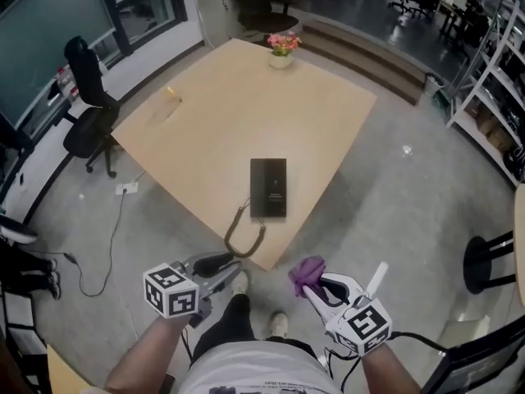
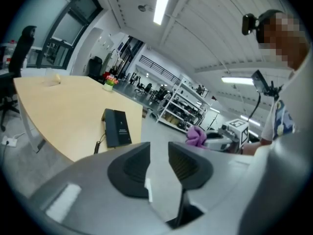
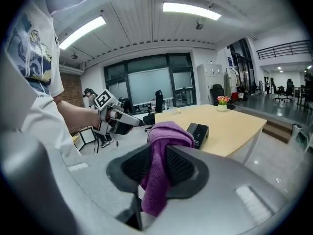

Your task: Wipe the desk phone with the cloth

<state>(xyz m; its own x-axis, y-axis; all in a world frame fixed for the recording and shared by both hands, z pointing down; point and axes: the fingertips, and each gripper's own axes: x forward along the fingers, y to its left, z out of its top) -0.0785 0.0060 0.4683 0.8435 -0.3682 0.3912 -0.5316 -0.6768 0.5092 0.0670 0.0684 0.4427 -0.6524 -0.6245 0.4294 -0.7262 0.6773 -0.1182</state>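
1. Bright, even light poured down from ceiling strips point(image 3: 190, 10).
2. Shadows were faint around the table point(image 1: 246, 113).
3. Both gripper views bulged fisheye, corners black.
4. Head view was sharp, the desk phone point(image 1: 268, 187) crisp.

Desk phone point(image 1: 268, 187) lies on the table point(image 1: 205, 121), close to its nearest corner.
Its cord point(image 1: 243, 235) loops over the near edge. A flower pot point(image 1: 281, 52) stands at the far corner, a chair point(image 1: 89, 105) to the table's left, and what may be a small scrap point(image 1: 172, 93) near the left edge. The cloth point(image 1: 308, 271) is before the near corner.
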